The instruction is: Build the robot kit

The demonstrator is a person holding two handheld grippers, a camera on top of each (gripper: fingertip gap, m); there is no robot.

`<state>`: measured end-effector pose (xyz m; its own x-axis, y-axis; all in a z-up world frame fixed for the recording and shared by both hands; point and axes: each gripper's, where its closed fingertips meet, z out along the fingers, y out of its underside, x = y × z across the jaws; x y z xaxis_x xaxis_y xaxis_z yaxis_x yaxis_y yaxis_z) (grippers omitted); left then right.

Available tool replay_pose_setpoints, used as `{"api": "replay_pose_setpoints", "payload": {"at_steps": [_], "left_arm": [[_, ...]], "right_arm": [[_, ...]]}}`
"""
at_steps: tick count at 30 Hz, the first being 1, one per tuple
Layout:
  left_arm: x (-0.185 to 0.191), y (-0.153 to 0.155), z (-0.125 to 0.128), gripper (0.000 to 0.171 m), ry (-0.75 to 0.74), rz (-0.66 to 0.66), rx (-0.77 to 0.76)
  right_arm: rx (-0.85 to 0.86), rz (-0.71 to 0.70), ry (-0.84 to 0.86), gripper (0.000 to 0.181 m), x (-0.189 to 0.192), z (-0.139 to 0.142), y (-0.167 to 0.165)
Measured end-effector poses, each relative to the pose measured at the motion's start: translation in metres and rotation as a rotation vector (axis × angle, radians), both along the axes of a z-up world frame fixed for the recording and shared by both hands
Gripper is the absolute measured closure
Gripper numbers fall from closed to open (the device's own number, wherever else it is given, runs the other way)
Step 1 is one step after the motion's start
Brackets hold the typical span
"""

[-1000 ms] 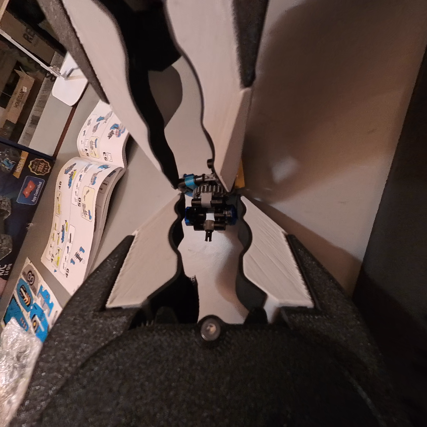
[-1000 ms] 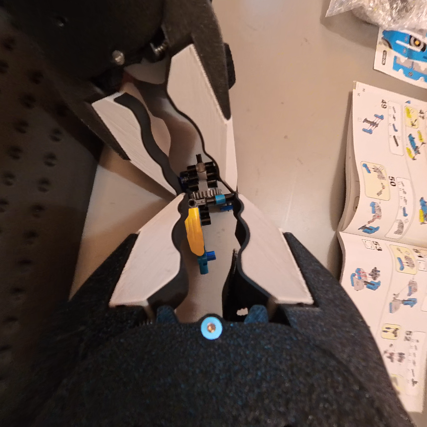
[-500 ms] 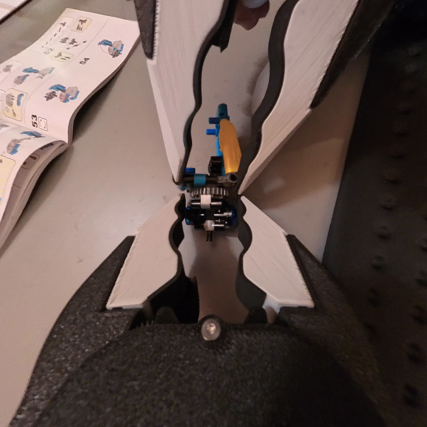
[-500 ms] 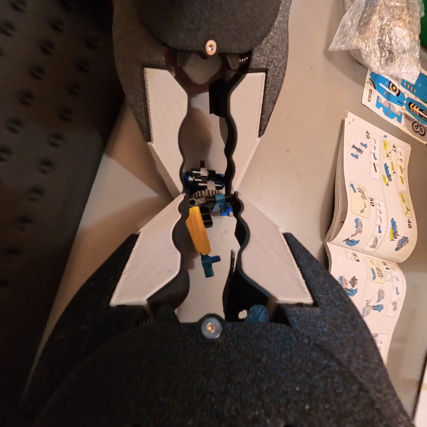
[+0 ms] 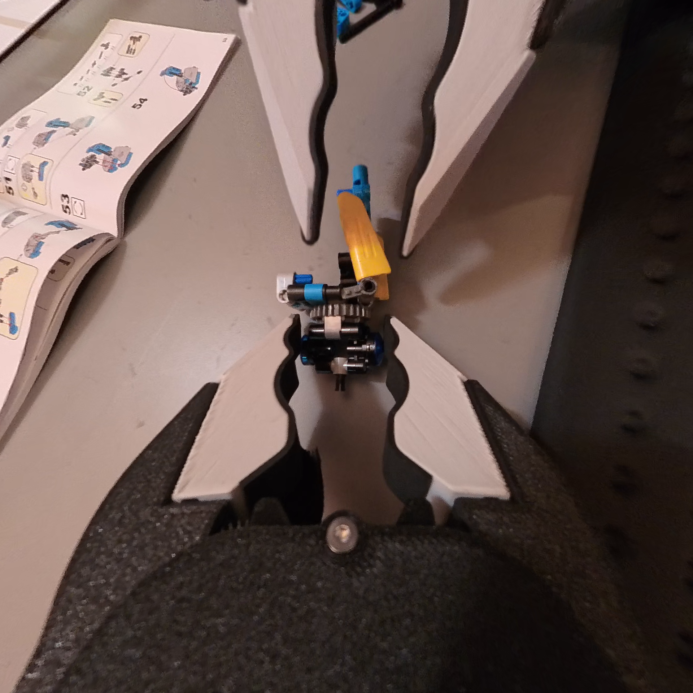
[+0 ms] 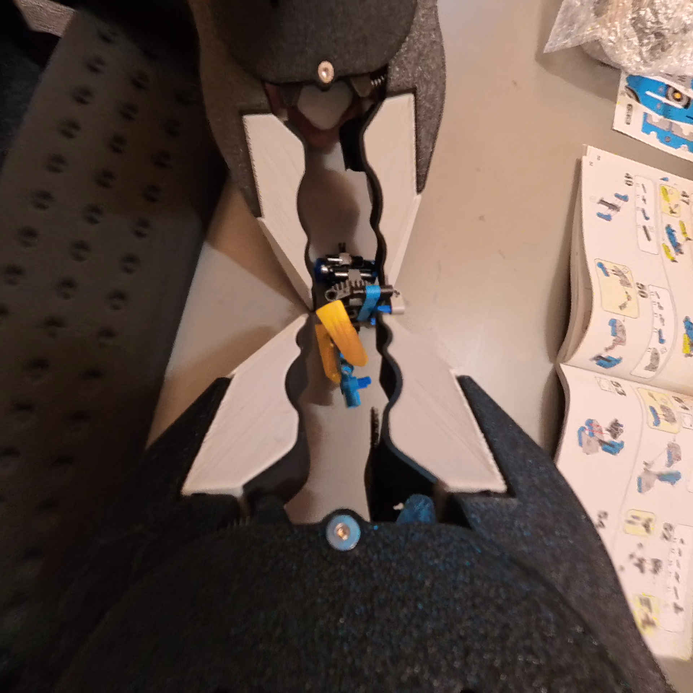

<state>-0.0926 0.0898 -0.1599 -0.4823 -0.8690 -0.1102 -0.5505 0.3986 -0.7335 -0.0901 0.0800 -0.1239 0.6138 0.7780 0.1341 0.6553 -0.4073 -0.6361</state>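
Left tool (image 5: 341, 318) grips brick assembly (image 5: 339, 318); right tool (image 6: 345, 318) spread narrowly around it.

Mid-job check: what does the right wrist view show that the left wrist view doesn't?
Right wrist only: a clear bag of parts and a sticker sheet beyond the instruction booklet. Left wrist only: the right gripper seen head-on, fingers apart. Both: the left gripper shut on the small brick assembly, its yellow piece reaching between the right gripper's fingers, the open booklet, the grey table and the dark perforated panel.
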Motion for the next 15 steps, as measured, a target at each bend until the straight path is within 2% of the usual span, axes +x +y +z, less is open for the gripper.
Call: {"api": "replay_pose_setpoints", "payload": {"at_steps": [2,5,8,14,15], "left_arm": [[0.000,0.001,0.000,0.127,-0.006,0.000,0.006],[0.001,0.001,0.003,0.127,-0.018,0.006,-0.002],[0.001,0.003,0.005,0.128,-0.025,0.018,-0.007],[0.004,0.006,0.010,0.129,-0.067,0.031,0.051],[0.005,0.006,0.012,0.135,-0.079,0.032,0.060]], "right_arm": [[0.017,-0.008,-0.018,0.149,0.005,-0.002,-0.001],[0.021,0.007,-0.044,0.163,0.000,-0.006,-0.003],[0.043,-0.018,-0.082,0.165,0.000,-0.008,0.000],[-0.106,-0.207,0.049,0.166,0.003,-0.007,0.000],[-0.116,-0.238,0.059,0.166,0.003,-0.006,0.000]]}}
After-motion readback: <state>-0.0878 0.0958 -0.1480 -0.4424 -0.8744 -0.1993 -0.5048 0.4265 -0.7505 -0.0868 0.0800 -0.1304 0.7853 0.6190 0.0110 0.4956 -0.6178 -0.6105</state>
